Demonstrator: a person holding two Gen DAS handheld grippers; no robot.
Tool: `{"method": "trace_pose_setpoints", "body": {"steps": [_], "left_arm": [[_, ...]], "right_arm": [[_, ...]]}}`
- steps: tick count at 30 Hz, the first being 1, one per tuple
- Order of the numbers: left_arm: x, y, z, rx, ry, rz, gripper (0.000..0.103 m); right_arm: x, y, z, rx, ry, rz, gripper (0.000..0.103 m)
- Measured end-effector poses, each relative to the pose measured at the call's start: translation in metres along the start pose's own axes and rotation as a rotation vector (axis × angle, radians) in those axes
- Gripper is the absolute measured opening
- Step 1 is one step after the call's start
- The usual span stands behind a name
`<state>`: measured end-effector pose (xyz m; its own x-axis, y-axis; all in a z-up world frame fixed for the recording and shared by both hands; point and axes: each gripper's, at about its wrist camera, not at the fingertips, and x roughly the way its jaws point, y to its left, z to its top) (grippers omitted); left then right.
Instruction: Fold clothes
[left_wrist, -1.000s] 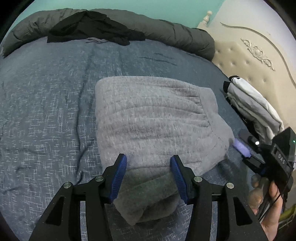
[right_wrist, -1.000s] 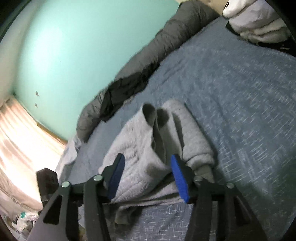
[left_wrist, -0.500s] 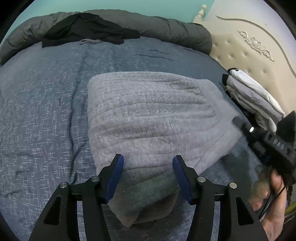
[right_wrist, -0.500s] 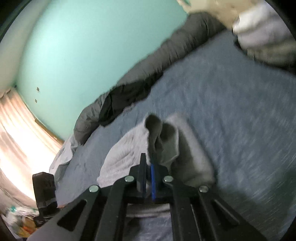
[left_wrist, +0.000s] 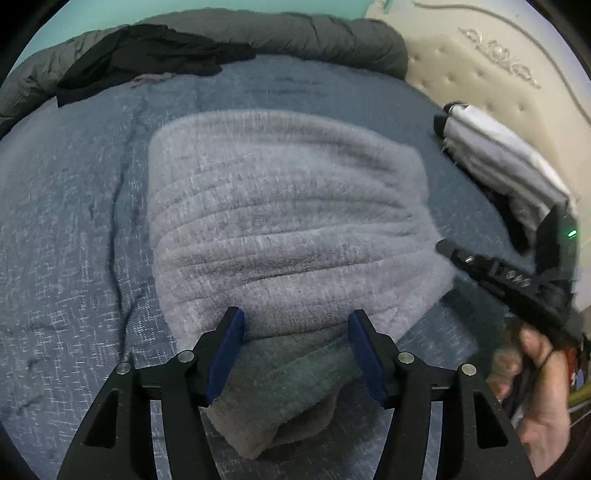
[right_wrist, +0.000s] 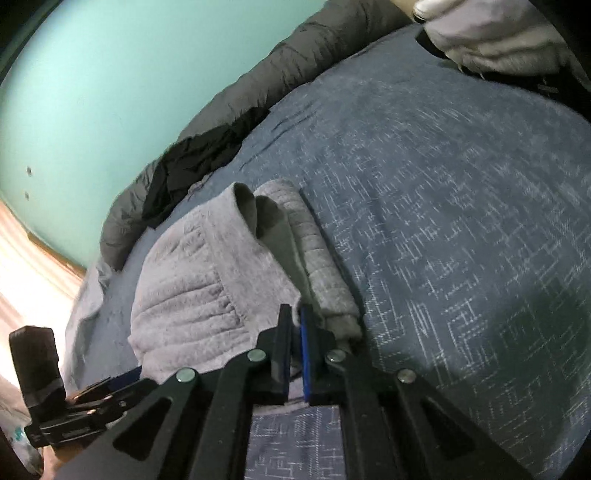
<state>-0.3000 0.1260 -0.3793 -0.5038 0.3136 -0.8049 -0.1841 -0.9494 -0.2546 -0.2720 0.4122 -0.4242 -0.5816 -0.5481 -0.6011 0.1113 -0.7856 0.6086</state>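
Observation:
A grey fleecy garment (left_wrist: 280, 221) lies folded on the blue bedspread (left_wrist: 74, 221). My left gripper (left_wrist: 295, 321) stands open over its near rolled edge, with the fabric passing between the blue pads and neither pad pressing on it. In the right wrist view the same garment (right_wrist: 192, 288) shows its stacked layers at the right end. My right gripper (right_wrist: 293, 314) is shut on a corner of that end. In the left wrist view the right gripper (left_wrist: 443, 245) reaches in from the right, held by a hand (left_wrist: 543, 406).
A stack of folded light clothes (left_wrist: 506, 162) sits by the padded headboard (left_wrist: 498, 74). A black garment (left_wrist: 147, 51) lies crumpled on a rolled dark grey duvet (left_wrist: 314, 33) along the far side. Open bedspread (right_wrist: 461, 221) lies right of the grey garment.
My right gripper went from open around the garment's end to shut on its corner. The left gripper's jaws spread a little wider and shifted slightly along the near edge.

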Motion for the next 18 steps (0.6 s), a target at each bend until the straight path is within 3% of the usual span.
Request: {"method": "trace_pose_setpoints", "body": {"steps": [5,13,18], "left_arm": [[-0.028,0.013,0.002,-0.021,-0.065,0.011,0.063],[-0.019,0.035,-0.031,-0.076,-0.025,0.012,0.063],[-0.007,0.026,-0.04,-0.058,-0.001,0.018,0.063]], "right_arm": [[-0.016,-0.001,0.006,0.017,-0.054,0.001,0.006],[-0.045,0.02,0.01,-0.032,-0.183,0.098,0.01],[-0.019,0.05,-0.003,-0.157,-0.076,0.128,0.01]]}}
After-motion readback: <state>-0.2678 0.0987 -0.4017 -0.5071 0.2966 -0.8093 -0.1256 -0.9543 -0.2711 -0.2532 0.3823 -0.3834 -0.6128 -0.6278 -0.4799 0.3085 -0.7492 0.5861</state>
